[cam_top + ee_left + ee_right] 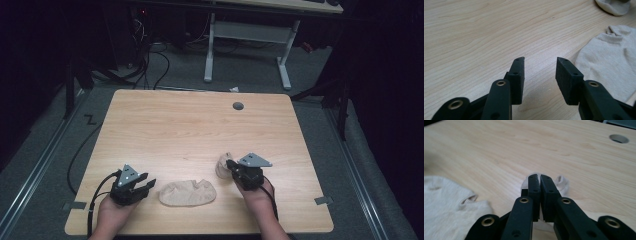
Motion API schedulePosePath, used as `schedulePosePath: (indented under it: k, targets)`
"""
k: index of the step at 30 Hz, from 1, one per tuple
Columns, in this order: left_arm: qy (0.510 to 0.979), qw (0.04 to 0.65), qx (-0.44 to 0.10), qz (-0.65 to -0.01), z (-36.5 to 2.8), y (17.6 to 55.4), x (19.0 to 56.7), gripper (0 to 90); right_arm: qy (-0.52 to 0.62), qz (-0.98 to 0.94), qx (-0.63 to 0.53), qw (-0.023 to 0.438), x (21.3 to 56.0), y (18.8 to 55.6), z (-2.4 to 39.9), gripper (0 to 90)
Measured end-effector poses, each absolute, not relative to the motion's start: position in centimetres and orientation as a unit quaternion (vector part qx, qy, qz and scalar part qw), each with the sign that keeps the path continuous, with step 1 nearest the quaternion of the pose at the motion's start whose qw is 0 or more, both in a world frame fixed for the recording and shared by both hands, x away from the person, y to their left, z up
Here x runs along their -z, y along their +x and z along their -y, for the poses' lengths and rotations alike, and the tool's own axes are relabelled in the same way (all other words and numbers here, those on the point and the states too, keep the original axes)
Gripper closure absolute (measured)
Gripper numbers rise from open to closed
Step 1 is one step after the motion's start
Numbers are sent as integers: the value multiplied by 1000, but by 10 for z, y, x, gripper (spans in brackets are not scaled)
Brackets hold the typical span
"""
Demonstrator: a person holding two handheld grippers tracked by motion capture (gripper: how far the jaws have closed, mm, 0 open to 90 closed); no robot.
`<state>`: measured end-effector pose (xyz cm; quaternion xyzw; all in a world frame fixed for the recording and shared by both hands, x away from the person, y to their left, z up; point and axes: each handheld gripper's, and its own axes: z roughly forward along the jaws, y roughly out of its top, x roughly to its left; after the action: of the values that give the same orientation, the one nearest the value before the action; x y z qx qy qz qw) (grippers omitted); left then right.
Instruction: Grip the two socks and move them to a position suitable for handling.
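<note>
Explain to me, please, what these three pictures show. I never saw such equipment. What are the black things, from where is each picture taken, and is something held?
There is no robot here. A person sits at a wooden table and holds a hand tool in each hand; each tool has two black jaws that open and shut.

The high view looks down from above. In it the left gripper is at the left and the right gripper at the right. The other two pictures come from small cameras riding on the tools, looking along their jaws.

Two beige socks are on the table. The flat sock lies between the hands. In the left gripper view the jaws stand apart over bare wood, holding nothing. In the right gripper view the jaws are pressed together on the bunched sock, so that one is pinched.
</note>
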<state>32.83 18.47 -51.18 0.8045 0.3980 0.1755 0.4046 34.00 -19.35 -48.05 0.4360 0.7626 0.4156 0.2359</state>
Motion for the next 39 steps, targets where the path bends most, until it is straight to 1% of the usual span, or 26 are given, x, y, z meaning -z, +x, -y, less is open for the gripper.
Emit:
schedulePosePath:
  k: [1,2,3,5,6,7,8,9,10,11,13,15,17,20,22,25,26,28,33,34,36,37,38,39]
  targets:
    - [806,403,-175,-398,-185,328,512,593,456,-747,-423,234,477,344,204,874]
    - [806,403,-175,-398,-185,328,512,592,456,-747,-423,234,477,344,204,874]
    - [806,403,-174,-397,-185,328,512,593,479,-727,-435,229,475,350,221,873]
    - [804,406,-175,-397,-184,327,511,593,503,-709,-439,227,476,358,240,872]
    - [804,406,-175,-397,-184,327,511,593,503,-709,-439,227,476,358,240,872]
    - [805,406,-179,-394,-185,327,510,593,532,-692,-430,232,481,368,261,840]
    - [805,406,-179,-394,-185,327,510,593,532,-692,-430,232,481,368,261,840]
    - [802,408,-179,-397,-185,326,509,593,552,-678,-418,248,485,373,277,751]
    - [802,408,-179,-397,-185,326,509,593,562,-671,-406,263,487,374,284,738]
    - [803,406,-180,-397,-185,326,510,593,562,-671,-406,263,487,374,284,738]
    - [803,405,-177,-399,-186,326,510,593,563,-665,-398,288,487,370,293,727]
    - [802,406,-176,-401,-185,327,510,592,528,-701,-394,273,490,366,283,750]
    - [802,406,-175,-402,-184,328,510,593,506,-742,-375,229,501,368,270,755]
    - [802,408,-176,-400,-183,327,509,592,457,-790,-358,199,512,366,249,785]
    - [802,409,-178,-398,-182,327,509,592,436,-808,-348,192,514,365,235,824]
    - [802,409,-178,-398,-184,327,509,592,433,-821,-322,187,519,369,217,878]
    - [802,409,-178,-398,-184,327,509,593,433,-821,-322,187,519,369,217,878]
    - [800,412,-179,-398,-186,326,508,592,426,-827,-319,182,522,377,199,898]
    - [798,412,-179,-403,-190,326,508,592,372,-853,-322,176,523,387,145,894]
    - [797,413,-179,-404,-191,326,508,592,372,-853,-322,176,523,387,145,894]
    - [797,413,-180,-404,-191,327,507,592,355,-859,-327,171,523,392,122,840]
    - [798,410,-182,-402,-190,327,507,591,346,-855,-350,163,516,393,109,819]
    - [798,410,-182,-402,-190,327,507,591,346,-855,-350,163,516,393,109,819]
    - [798,411,-179,-403,-189,329,507,590,349,-844,-371,170,505,389,111,794]
